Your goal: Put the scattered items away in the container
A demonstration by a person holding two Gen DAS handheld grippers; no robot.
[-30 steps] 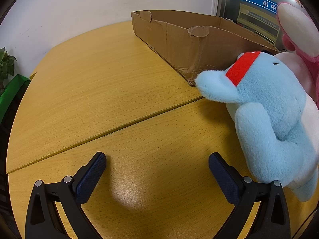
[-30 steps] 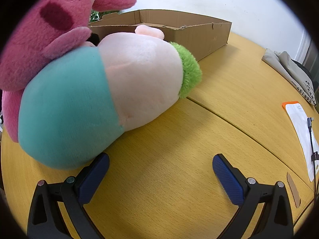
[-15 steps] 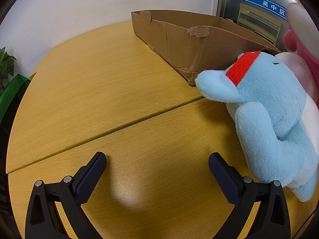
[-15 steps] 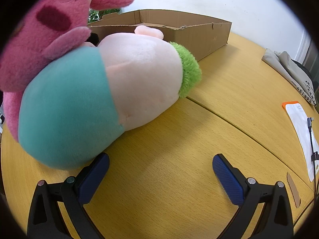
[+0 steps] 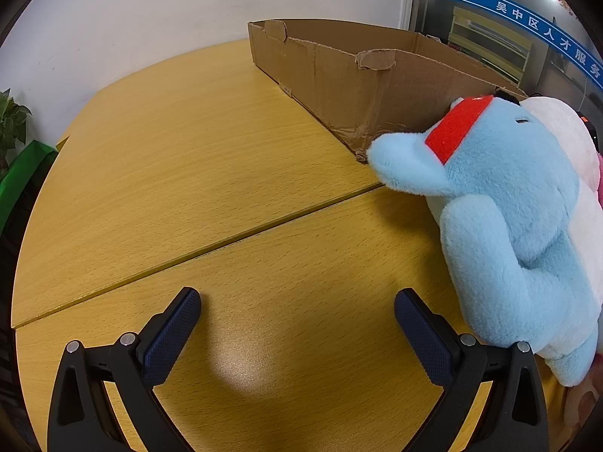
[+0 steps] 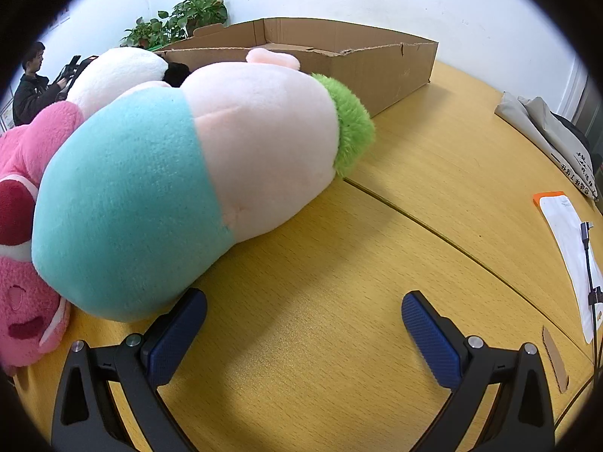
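The soft toys I have to tidy lie in a heap on the wooden table (image 5: 196,173), outside the cardboard box (image 5: 339,79), which stands open-topped at the far side of the desk. From my left wrist camera the light-blue plush (image 5: 512,218) with its red band fills the right side, its pale arm reaching up against the near corner of the box, and a white plush (image 5: 565,128) shows behind it. From my right wrist camera a big pillow-shaped plush (image 6: 181,188), teal at the near end, peach in the middle and fringed with green at the far end, lies on its side right ahead; the pink plush (image 6: 26,293) is slumped on the table at its left, touching it, and the white one (image 6: 117,71) rests behind, close to the box wall (image 6: 377,71). My left gripper (image 5: 297,307) is spread wide over bare tabletop, holding nothing, its right finger just beside the blue toy's lower body. My right gripper (image 6: 303,310) is spread wide too and empty, its left finger just beside the teal end; I cannot tell whether they touch. Off to the right lie a white pouch (image 6: 569,260) with an orange edge and folded grey cloth (image 6: 546,132); potted plants (image 6: 181,19) stand behind the box, and a person (image 6: 30,83) stands at far left.
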